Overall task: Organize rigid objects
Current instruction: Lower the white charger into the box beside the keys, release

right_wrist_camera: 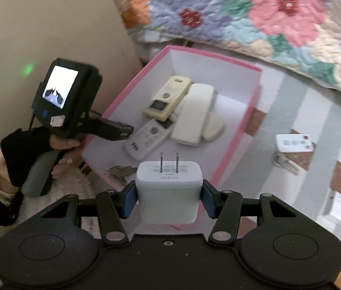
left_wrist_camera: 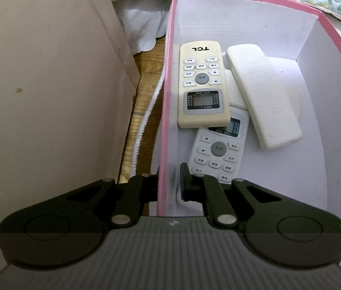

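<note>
A pink box with a white inside holds a cream TCL remote, a white remote, a long white remote face down and a white oval piece. My left gripper is shut on the box's left wall, one finger inside, one outside. In the right wrist view my right gripper is shut on a white Oppo charger, prongs forward, just before the box's near edge. The left gripper shows there at the box's left rim.
A beige cabinet wall stands left of the box. A floral quilt lies behind. A small white remote with keys and a white adapter lie on the striped cloth to the right. Keys lie by the box's near corner.
</note>
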The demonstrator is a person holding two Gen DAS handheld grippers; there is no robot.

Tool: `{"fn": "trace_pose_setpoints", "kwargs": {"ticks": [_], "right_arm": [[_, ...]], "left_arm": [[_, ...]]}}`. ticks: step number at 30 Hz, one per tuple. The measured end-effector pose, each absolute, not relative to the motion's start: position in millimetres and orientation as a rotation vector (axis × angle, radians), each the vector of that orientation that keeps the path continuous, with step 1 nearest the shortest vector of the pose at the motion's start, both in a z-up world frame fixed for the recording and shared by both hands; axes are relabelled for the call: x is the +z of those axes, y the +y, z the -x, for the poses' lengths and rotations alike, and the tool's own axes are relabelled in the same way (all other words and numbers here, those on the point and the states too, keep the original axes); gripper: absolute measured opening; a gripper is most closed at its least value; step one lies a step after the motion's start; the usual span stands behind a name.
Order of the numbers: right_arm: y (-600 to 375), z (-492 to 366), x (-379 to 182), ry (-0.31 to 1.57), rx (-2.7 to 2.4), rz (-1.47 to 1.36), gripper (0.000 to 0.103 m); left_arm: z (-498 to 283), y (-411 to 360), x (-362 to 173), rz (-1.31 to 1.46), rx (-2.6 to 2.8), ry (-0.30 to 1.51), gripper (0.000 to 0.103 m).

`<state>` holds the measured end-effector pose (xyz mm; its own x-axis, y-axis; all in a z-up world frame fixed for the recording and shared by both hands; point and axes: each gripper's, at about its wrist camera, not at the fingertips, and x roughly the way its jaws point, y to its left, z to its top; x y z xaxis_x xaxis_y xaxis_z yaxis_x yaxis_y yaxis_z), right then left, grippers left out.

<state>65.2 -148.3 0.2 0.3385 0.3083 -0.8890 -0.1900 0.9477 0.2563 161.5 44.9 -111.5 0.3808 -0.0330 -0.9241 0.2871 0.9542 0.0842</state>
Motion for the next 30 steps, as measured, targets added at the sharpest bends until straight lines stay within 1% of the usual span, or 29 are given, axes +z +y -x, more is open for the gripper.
{"fn": "trace_pose_setpoints", "kwargs": {"ticks": [7, 14, 26, 30], "right_arm": [[-131, -94, -36, 1.248, 0.351, -0.134, 0.06], [-119, -129, -70, 1.37, 0.371, -0.22, 0.06], [-99, -131, -110, 1.48, 0.299, -0.257, 0.06], [-102, -137, -120, 1.519, 0.281, -0.334, 0.061]], "left_arm": [[-160, 47, -111, -0.241, -0.209, 1.162, 0.008], [-161, 50, -110, -0.226, -0.211, 1.166, 0.008], [-162, 53, -109, -0.212, -0.219, 1.166, 0.008], [-162, 54, -109, -0.207, -0.223, 1.17, 0.008]]}}
